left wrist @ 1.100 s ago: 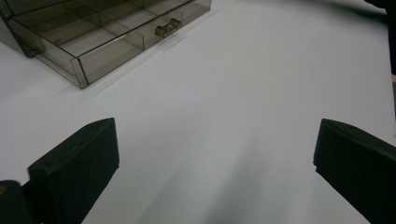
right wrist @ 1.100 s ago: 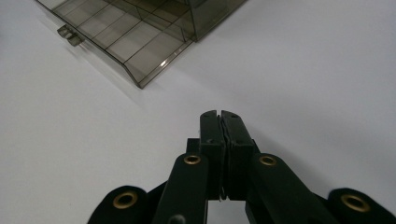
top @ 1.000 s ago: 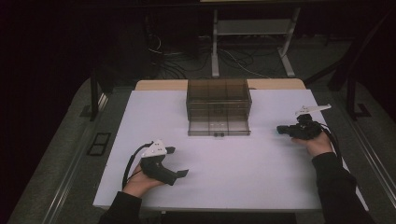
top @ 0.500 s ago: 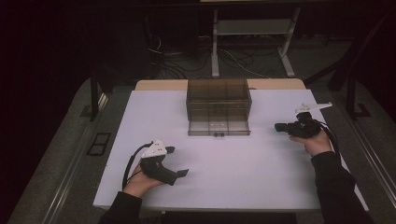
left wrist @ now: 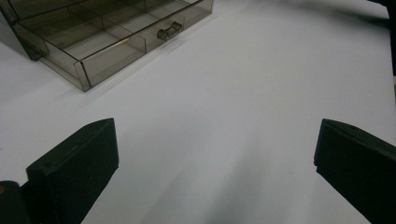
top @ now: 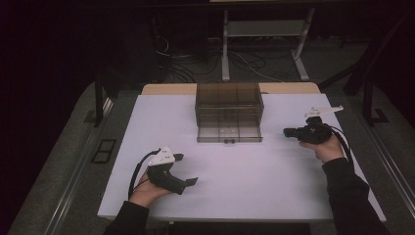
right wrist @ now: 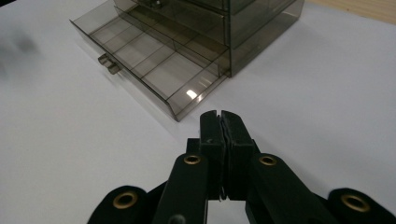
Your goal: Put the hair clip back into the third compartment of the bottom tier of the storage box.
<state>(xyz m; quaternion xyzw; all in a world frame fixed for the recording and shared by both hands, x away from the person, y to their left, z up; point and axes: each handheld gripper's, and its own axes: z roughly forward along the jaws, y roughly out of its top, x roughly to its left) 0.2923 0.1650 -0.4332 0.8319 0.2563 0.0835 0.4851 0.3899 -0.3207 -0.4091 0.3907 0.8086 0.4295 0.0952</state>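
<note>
High view: a smoky clear drawer cabinet [top: 229, 105] stands at the middle of the table's far edge, on the white table [top: 244, 196]. Its bottom drawer [top: 229, 133] is pulled out toward the person, showing empty divided compartments and a small handle [top: 226, 141] on its front.

The right gripper [top: 288, 132] hovers near the table's right edge, just to the right of the open drawer and level with it, its tip pointing left at the drawer's right end but apart from it. In the right gripper view its jaws are pressed flat together with nothing between them, and the drawer's near corner [right wrist: 176, 113] lies just ahead of the tips, slightly to the left, with a strip of bare table between.

The left gripper [top: 186, 169] sits near the table's near-left corner, held in the person's left hand [top: 143, 188], well apart from the cabinet. In the left gripper view its jaws stand wide apart, one at each lower corner, with only bare white table between them. The drawer [left wrist: 100, 44] lies far ahead and off to the upper left of that gap, its handle [left wrist: 168, 31] facing this gripper.
</note>
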